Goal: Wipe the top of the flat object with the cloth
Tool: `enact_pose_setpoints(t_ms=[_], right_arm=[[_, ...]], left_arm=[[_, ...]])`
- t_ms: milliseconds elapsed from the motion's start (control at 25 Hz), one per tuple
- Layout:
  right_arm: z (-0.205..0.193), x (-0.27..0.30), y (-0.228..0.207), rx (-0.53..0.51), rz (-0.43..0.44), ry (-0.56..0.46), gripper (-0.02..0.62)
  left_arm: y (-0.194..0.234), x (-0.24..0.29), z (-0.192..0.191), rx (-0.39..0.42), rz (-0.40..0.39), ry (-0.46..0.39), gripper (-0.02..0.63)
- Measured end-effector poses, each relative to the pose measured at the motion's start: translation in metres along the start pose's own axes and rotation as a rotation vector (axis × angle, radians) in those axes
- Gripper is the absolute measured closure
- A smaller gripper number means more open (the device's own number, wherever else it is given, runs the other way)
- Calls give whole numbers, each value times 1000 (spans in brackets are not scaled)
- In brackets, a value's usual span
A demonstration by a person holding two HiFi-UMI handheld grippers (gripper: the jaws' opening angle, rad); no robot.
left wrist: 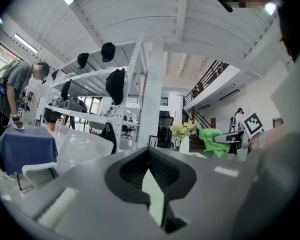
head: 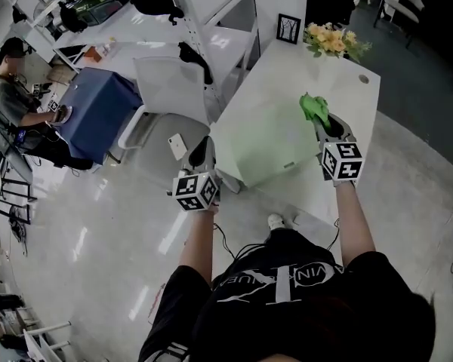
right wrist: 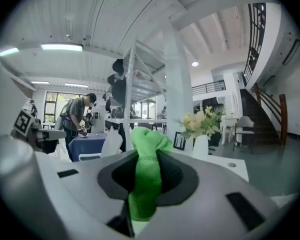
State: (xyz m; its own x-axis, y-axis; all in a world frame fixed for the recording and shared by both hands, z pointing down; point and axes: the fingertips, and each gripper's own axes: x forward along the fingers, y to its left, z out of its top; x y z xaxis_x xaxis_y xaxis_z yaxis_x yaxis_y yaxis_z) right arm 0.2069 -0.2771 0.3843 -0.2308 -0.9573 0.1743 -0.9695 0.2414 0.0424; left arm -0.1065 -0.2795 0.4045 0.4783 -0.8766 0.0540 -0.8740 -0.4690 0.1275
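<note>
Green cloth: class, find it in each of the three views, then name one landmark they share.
Head view: cloth right of centre, at the right gripper's tip.
Left gripper view: right of centre, beside the flowers.
Right gripper view: bottom centre, between the fingers.
Shared landmark: the flowers.

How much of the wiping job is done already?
Done: the bunched green cloth is picked up, pinched in the right gripper.
In hand: the left gripper has its fingers shut on the edge of the pale flat board, over the white table.
Left: the cloth sits at the board's right edge and no wiping shows, so the top probably needs wiping.
</note>
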Motion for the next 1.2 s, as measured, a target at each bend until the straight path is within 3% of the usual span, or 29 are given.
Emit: enact_pose_setpoints(t_ms=[440,1200], right_arm=[[25,-9,17,-24,40,-53,523],[35,-9,26,-50,62,-80,523]], left_arm=[[4,-5,37,57,46,-67,594],[11,-13,38,87,99,-88,594]])
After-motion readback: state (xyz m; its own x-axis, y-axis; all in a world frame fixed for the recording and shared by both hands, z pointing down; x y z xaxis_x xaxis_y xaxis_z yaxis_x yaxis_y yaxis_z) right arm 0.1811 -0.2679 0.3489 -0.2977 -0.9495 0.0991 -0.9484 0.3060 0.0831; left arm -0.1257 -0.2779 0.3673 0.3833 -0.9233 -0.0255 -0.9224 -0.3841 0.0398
